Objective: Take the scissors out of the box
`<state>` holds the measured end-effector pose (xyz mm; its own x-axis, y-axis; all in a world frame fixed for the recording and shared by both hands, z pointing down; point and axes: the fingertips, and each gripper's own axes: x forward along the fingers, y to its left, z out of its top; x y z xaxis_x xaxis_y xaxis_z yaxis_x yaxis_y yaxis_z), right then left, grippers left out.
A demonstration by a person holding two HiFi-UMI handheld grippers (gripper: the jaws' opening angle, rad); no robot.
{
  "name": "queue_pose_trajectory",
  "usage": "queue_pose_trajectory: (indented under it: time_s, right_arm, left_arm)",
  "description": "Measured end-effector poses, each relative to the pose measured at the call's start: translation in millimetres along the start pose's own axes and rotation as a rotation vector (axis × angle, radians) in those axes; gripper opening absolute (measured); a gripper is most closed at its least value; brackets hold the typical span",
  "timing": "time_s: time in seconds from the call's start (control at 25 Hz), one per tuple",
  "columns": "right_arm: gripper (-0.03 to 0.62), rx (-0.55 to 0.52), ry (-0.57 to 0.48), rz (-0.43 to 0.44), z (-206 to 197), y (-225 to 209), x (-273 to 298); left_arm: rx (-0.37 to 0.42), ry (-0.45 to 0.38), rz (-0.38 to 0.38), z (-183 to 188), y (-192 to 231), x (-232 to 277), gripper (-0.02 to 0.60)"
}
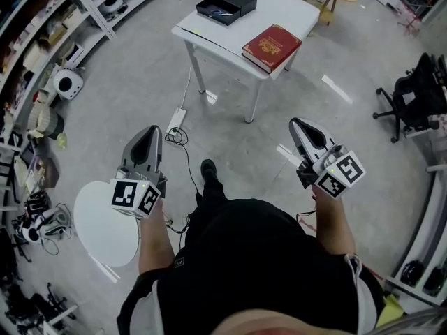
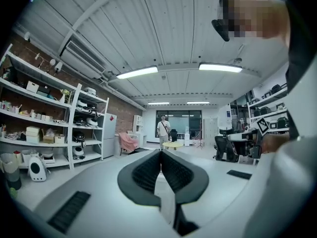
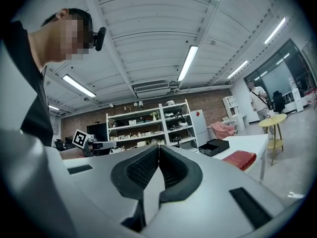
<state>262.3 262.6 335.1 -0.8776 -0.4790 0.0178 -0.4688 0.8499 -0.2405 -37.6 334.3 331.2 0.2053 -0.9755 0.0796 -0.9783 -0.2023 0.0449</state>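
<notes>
Head view: approach step, by the look of it, with nothing grasped yet. Looks down on the left hand-held gripper (image 1: 148, 131) and the right hand-held gripper (image 1: 296, 124), both held level over the floor and well apart from the white worktop (image 1: 279, 9) ahead. Finds on that worktop an open black box (image 1: 225, 5) at the far side and a red book (image 1: 271, 46) nearer, apart from it. Places the scissors, presumably, inside the box: only something pale there, too small to give a long axis or a heading. Next move, as a judgement: close on the worktop, part one pair of jaws, reach into the box from above.

Left gripper view: jaws clenched pad to pad, nothing between them. Aims at the far end of the room, toward a small round yellow table (image 2: 172, 145). No box in sight here.

Right gripper view: jaws likewise pressed together and empty. Catches the box (image 3: 214, 147) and the red book (image 3: 239, 159) on the worktop, off to the right of the jaw line, so probably calls for a turn that way. Cannot see into the box from this low angle, so cannot tell the scissors' direction.
</notes>
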Motion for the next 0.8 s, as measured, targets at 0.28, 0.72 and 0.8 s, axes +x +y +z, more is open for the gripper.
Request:
queue_pose_trajectory:
  time_s: [0.28,0.72,0.8]
  right_arm:
    - [0.029,-0.014,-0.006,-0.012,23,-42,117]
    - [0.031,-0.025,0.005,0.008,33,-56,282]
    - [0.031,-0.028,0.017,0.004,31,-61,296]
  left_arm:
    - [0.053,-0.012,-0.04,21,86,81,0.014]
    - [0.053,-0.003,-0.098,26,212,158,0.014]
    - [0.046,0.005,-0.103,23,224,168,0.014]
